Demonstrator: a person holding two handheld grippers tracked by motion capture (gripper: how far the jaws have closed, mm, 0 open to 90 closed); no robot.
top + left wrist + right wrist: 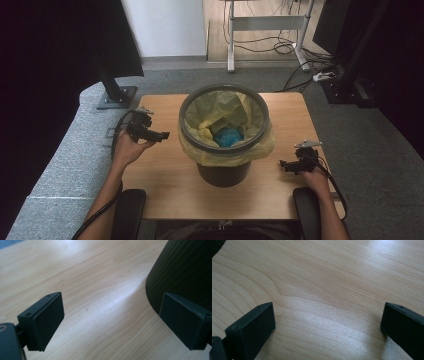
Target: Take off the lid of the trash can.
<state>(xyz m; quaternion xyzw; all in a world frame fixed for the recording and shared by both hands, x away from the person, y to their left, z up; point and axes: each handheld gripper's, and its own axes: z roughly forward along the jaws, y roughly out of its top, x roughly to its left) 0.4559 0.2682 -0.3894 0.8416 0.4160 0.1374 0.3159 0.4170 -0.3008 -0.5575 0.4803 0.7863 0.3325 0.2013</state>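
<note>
High view: a black bin (223,170) stands at the middle of the wooden bench (160,185), lined with a yellow bag (225,150) whose edge is folded out over the rim; something blue (229,136) lies at the bottom. The left claw (162,135) is held just off the bin's left side, the right claw (283,163) to its right — neither touches bin or bag. In the left gripper view the jaws are spread with bare wood between them and the ribbed wall of the bin (185,270) close ahead on one side; in the right gripper view the jaws are spread too, over bare bench (324,290).

I judge this the approach — both hands flank the bin, nothing gripped. The next move likely calls for lifting each claw to the bag's folded edge and pinching the thin film on opposite sides.
</note>
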